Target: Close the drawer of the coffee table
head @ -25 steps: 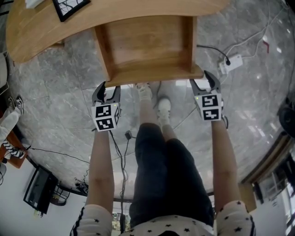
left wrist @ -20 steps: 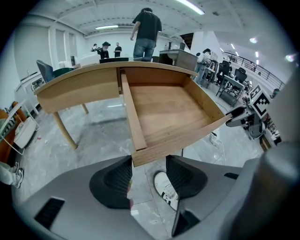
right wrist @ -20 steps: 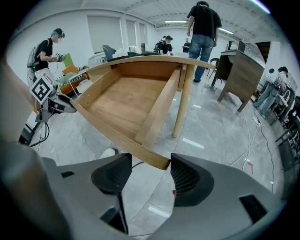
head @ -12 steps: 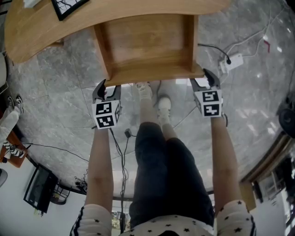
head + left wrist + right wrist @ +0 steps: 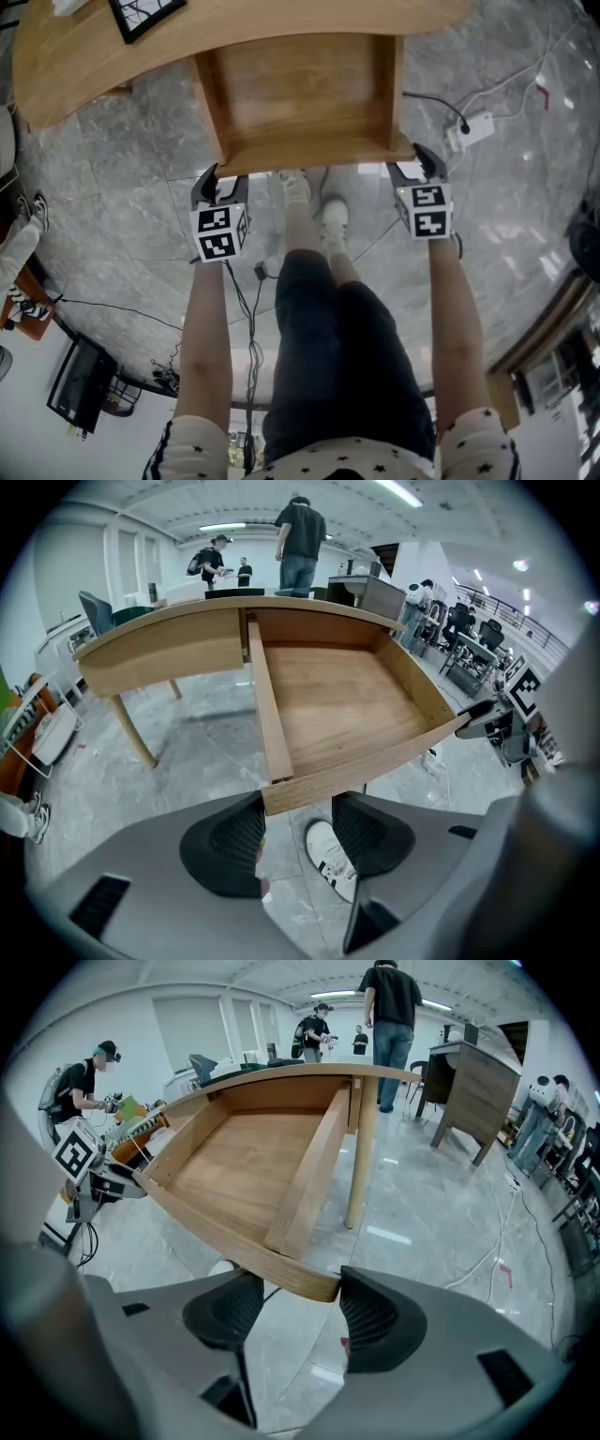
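Pale wood makes up both the curved counter (image 5: 75, 56) and its drawer (image 5: 300, 94), which stands pulled well out toward the person, its bare bottom board in full sight from the head view. The drawer's front panel is the nearest edge, and one pair of tongs sits at each end of it. The left tongs (image 5: 217, 183) are at the near left corner of that panel; in the left gripper view the jaws stand apart, and the panel's corner lies in the gap, close against the inner edge of the left pad (image 5: 225, 841), with nothing clamped. The right tongs (image 5: 417, 161) are at the near right corner; in the right gripper view the jaws are likewise apart, the corner of the panel reaching into the gap and lying just beside the right pad (image 5: 375, 1316), though I cannot tell whether it touches. Between the two tongs, under the front panel, the person's white shoes (image 5: 292, 187) rest on the grey marbled floor (image 5: 141, 141). A black-framed object (image 5: 141, 14) lies on the far left of the counter top. A white power strip (image 5: 469, 127) with its cables lies on the floor to the right of the drawer.
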### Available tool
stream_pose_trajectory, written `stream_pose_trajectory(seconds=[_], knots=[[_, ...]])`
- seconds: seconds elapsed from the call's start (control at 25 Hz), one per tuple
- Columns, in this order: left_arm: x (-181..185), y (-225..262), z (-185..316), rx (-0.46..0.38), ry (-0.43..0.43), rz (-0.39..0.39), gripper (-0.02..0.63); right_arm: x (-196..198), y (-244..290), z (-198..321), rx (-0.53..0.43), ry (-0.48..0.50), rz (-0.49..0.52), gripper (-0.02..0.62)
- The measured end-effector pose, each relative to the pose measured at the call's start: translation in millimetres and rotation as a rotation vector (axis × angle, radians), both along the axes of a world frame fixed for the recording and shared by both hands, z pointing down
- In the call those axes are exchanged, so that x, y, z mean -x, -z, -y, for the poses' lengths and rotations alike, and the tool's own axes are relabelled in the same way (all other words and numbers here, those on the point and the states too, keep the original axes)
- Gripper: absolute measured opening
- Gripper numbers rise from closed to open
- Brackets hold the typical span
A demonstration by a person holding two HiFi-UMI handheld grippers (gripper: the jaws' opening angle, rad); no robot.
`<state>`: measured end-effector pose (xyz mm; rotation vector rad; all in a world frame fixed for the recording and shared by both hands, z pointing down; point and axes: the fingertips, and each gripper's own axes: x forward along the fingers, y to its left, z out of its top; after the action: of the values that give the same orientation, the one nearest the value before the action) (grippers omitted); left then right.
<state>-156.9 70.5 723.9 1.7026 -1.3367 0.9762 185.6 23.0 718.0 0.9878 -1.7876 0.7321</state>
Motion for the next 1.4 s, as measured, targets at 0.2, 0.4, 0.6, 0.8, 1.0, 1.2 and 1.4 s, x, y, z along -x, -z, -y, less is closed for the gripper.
stream_pose_trajectory(seconds=[0.2,0.4,0.6,0.8,1.0,1.2,1.4], knots=[[1,2,0,0.006,0.003,0.0,0.225,1,2,0,0.005,0.0,0.0,0.249],[2,8,0,0.006,0.005,-0.004,0.225,2,8,-2,0.01,-0.004,0.006,0.249],[3,16,1,0.01,0.004,-0.011,0.225,2,16,-1,0.01,-0.001,0.01,0.249],[4,23,2,0.016,0.006,-0.016,0.225,3,24,0,0.009,-0.003,0.014,0.249],[4,30,3,0.022,0.01,-0.023,0.225,3,30,1,0.007,-0.007,0.016,0.249],[4,38,4,0.026,0.006,-0.026,0.225,3,38,2,0.01,-0.009,0.019,0.249],[7,46,13,0.019,-0.004,-0.027,0.225,6,46,6,0.012,-0.018,0.029,0.249]])
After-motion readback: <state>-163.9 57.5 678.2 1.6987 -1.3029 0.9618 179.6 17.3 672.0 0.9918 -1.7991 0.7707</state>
